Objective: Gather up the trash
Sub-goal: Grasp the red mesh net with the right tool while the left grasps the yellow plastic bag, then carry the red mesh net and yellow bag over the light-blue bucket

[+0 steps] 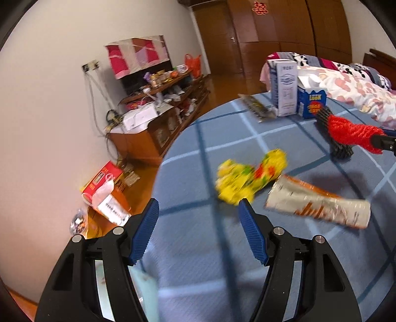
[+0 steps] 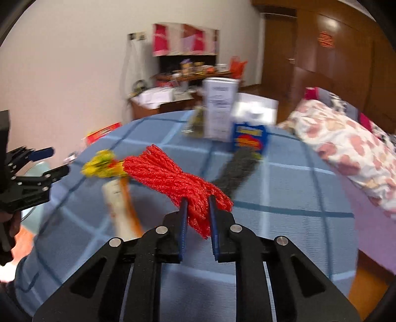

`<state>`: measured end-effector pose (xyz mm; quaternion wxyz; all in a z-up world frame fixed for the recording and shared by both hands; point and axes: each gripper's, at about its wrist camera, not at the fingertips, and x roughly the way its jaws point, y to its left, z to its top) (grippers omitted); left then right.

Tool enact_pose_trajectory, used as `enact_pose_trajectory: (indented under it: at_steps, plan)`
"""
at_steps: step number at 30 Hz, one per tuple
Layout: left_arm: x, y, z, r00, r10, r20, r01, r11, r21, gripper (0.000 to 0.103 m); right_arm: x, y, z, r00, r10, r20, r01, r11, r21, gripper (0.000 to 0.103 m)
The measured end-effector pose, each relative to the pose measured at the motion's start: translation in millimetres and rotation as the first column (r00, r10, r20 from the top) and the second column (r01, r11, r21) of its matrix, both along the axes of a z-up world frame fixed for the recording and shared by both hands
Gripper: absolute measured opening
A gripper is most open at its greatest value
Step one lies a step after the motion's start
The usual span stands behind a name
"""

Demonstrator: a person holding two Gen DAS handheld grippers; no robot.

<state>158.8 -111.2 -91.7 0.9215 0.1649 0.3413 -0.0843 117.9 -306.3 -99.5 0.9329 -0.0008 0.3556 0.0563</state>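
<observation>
cartons upright on table, contents unseen; right gripper clamped on red mesh, left gripper wide, empty.

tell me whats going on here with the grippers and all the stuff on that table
A person is clearing trash off a blue checked table with two handheld grippers. The right gripper is shut on a red mesh bundle. The left gripper is open, near a yellow wrapper and a silver-orange packet.

A home bedroom: bed under a floral quilt, wooden wardrobe, cluttered low cabinet along the wall, round bench in blue checked cloth.
</observation>
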Motion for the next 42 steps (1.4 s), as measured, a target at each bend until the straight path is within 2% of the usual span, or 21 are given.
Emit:
enact_pose_trajectory:
  at_steps: [3,5,6,8,11,17,22,27,34,42]
  plan:
    - [17.0,-17.1,-8.2,0.999,-0.028,-0.036,0.028,1.0,-0.001,0.066,5.7,-27.5,-7.2,0.995,-0.097,-0.009,0.098,0.995,0.024,0.017]
    - [28.9,-25.8,-16.8,0.997,-0.038,-0.065,0.038,0.999,0.002,0.064,7.5,-36.6,-9.8,0.993,-0.117,-0.014,0.118,0.992,0.038,0.017]
    - [35.0,-30.5,-22.6,0.995,-0.054,-0.089,0.054,0.999,0.003,0.049,8.3,-39.4,-9.7,0.993,-0.118,-0.015,0.119,0.992,0.046,0.017]
    - [44.0,-33.9,-30.1,0.987,-0.073,-0.143,0.07,0.997,-0.024,0.031,9.4,-39.5,-10.7,0.994,-0.108,-0.013,0.109,0.993,0.051,0.017]
    - [42.8,-29.7,-26.7,0.987,-0.077,-0.141,0.071,0.996,-0.05,0.025,7.0,-32.8,-8.4,0.996,-0.086,0.003,0.086,0.994,0.062,0.017]
    - [6.1,6.2,2.7,0.999,-0.025,-0.045,0.022,0.998,-0.052,0.025,12.7,11.5,4.6,0.999,-0.015,0.052,0.011,0.997,0.075,0.017]
    - [-30.1,54.0,21.3,0.997,0.078,0.016,-0.077,0.996,-0.055,0.025,19.6,64.9,10.7,0.995,0.075,0.072,-0.08,0.995,0.066,0.017]
    - [-57.9,102.2,25.0,0.984,0.175,0.042,-0.172,0.984,-0.052,0.025,25.1,121.2,12.6,0.982,0.17,0.089,-0.175,0.983,0.051,0.017]
    - [-79.1,150.8,28.5,0.963,0.263,0.053,-0.262,0.964,-0.036,0.025,24.7,182.4,14.8,0.959,0.266,0.097,-0.271,0.962,0.041,0.017]
    - [-89.9,184.4,22.7,0.944,0.328,0.039,-0.327,0.945,-0.026,0.025,21.0,224.8,11.0,0.939,0.331,0.09,-0.335,0.942,0.031,0.017]
